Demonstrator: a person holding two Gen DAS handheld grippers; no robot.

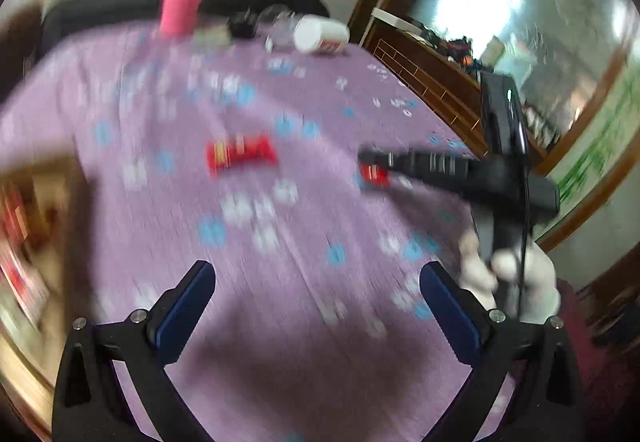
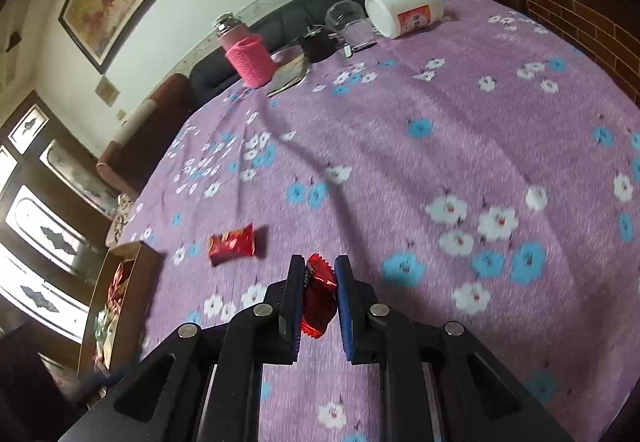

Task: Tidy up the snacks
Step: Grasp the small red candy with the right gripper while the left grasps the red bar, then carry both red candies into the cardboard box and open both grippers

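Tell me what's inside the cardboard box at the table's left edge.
In the right wrist view, the cardboard box holds a jumble of wrappers, red ones near the top and pale ones lower down. Its near wall hides whatever lies deeper, so no count is possible.

Left wrist view, blurred, looking forward above the purple floral tablecloth [image 1: 280, 242] toward the far wall, right wrist view lower and sharper, facing the same far edge, both sharing the red snack packet [image 1: 240, 154] mid-frame, pink bottle [image 2: 244, 54] and white jar [image 2: 404, 8] at top.
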